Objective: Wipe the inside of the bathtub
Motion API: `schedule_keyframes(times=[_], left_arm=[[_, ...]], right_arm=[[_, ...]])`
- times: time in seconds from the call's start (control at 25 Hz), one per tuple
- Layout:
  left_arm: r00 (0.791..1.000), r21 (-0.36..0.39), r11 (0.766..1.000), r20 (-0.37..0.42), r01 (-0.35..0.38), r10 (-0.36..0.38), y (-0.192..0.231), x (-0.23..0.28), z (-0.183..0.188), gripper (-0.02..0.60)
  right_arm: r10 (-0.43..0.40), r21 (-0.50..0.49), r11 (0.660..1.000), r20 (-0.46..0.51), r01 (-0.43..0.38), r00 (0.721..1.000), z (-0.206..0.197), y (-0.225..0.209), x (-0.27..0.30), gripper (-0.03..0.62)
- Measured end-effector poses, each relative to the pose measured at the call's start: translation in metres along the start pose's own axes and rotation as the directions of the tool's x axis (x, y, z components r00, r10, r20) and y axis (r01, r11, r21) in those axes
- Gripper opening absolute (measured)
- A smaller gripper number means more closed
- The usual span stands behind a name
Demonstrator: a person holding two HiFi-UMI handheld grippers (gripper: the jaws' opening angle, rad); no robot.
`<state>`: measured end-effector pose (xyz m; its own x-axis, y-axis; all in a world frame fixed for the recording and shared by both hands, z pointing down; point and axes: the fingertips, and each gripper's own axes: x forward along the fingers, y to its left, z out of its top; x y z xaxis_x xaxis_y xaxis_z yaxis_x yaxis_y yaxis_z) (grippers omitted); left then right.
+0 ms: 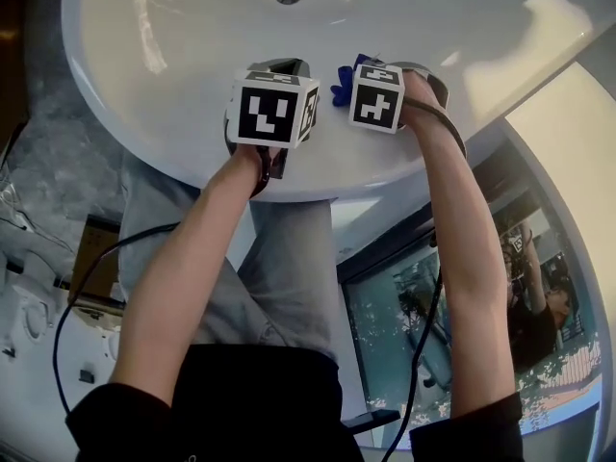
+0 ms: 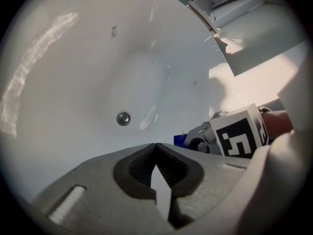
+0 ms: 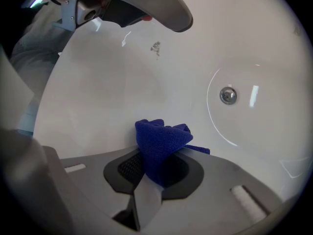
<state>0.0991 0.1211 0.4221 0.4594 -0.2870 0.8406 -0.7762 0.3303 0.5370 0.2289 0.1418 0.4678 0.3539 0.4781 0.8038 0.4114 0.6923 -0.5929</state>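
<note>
Blue cloth (image 3: pixel 161 140) pinched in my right hand-held gripper (image 3: pixel 155 168), above white bathtub (image 3: pixel 98 102) inner wall near the rim. Left hand-held gripper (image 2: pixel 156 155) pressed together, empty, just beside. Drain (image 3: pixel 228 95) well apart.

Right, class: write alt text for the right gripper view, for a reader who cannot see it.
The right tongs grip a bunched blue cloth inside the white tub. The drain lies beyond, to the right.
</note>
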Motion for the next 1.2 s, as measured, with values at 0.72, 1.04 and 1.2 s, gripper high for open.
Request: schedule_keyframes(times=[0.72,1.04,1.2], left_arm=[[0.996,0.210,0.977,-0.080,0.042,-0.026,-0.050,-0.080,-0.030,0.003],[0.996,0.225,0.973,-0.081,0.046,-0.028,-0.052,-0.110,-0.017,0.003],[0.999,0.219,0.976,-0.044,0.016,-0.007,-0.045,-0.130,0.007,0.003]], right_arm=[[-0.014,0.066,0.998,0.069,0.010,0.998,0.015,0.094,-0.052,0.072],[-0.050,0.155,0.988,0.157,0.026,0.986,0.025,0.114,-0.073,0.074],[-0.151,0.343,0.939,0.301,0.041,0.942,0.036,0.105,-0.096,0.074]])
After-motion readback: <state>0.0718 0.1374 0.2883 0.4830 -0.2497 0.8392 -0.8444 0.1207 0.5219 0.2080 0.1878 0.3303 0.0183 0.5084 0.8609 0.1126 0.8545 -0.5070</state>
